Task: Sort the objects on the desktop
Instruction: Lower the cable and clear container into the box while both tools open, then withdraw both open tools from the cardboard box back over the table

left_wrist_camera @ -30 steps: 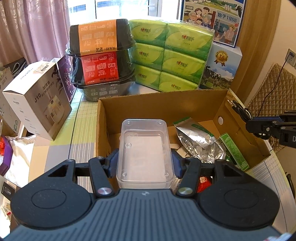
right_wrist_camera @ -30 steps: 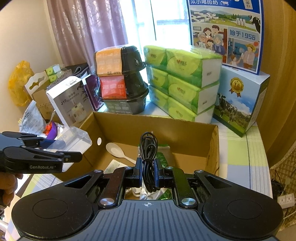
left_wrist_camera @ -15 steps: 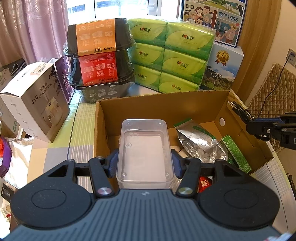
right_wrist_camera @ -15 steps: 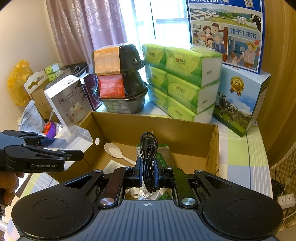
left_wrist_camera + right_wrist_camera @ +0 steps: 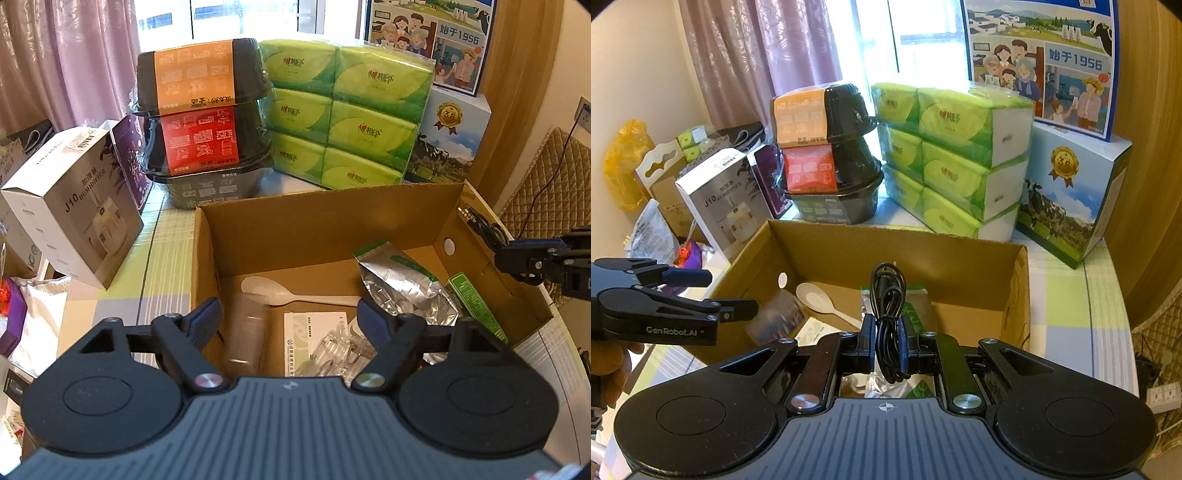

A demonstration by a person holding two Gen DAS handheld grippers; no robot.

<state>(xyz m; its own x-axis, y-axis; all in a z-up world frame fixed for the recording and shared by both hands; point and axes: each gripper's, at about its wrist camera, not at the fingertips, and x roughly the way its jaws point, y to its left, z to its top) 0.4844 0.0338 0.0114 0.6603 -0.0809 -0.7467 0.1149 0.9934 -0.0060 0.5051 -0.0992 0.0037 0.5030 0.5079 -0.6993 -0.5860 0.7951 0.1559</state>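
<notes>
Matt cardboard box [image 5: 325, 229], crinkled foil pouch [image 5: 402, 284]

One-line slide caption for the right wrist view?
Right gripper holds a black cable above the cardboard box.

An open-topped cardboard box [image 5: 325, 229] leaves entry from above; a spoon [image 5: 273, 290], foil pouch [image 5: 402, 280] and papers [image 5: 314, 332] crowd its floor, while stacked tissue packs [image 5: 347, 118] and food trays [image 5: 203, 122] wall off the table behind.

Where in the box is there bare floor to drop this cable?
Bare cardboard lies along the back wall of the box, behind the spoon. The front is crowded with a clear container and leaflet; the foil bag fills the right.
</notes>
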